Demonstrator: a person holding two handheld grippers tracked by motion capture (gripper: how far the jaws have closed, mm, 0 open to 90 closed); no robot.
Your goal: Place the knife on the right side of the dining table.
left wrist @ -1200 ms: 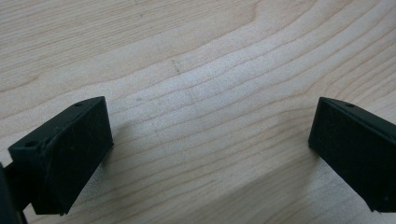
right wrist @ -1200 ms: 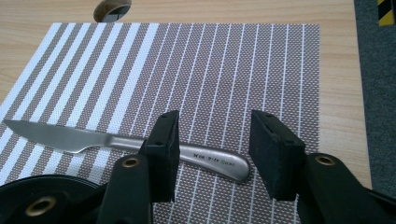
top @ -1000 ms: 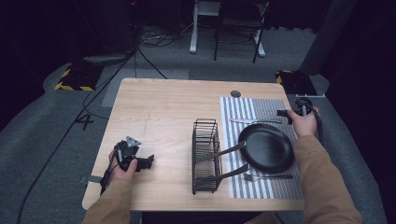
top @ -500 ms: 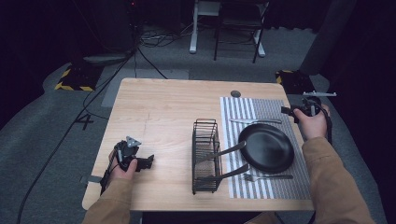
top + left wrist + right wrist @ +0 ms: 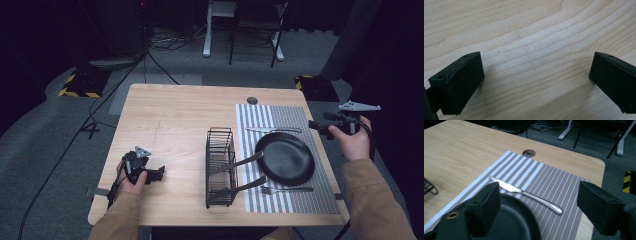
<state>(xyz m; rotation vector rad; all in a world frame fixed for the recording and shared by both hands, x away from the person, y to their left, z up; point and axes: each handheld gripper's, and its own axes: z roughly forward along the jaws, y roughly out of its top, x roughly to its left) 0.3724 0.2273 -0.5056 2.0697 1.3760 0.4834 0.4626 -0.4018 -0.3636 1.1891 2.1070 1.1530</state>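
Right gripper (image 5: 316, 125), jaws apart, hovers past the table's (image 5: 180, 115) right edge; left gripper (image 5: 159, 174), jaws apart, rests near the front-left corner.

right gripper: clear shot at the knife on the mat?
Probably yes. The right gripper has its jaws open, and the knife lies flat on the striped placemat beyond the black plate, nothing on it.

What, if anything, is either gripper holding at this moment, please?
Nothing. The left gripper has open jaws over bare wooden table; the right gripper is open above the black round plate.
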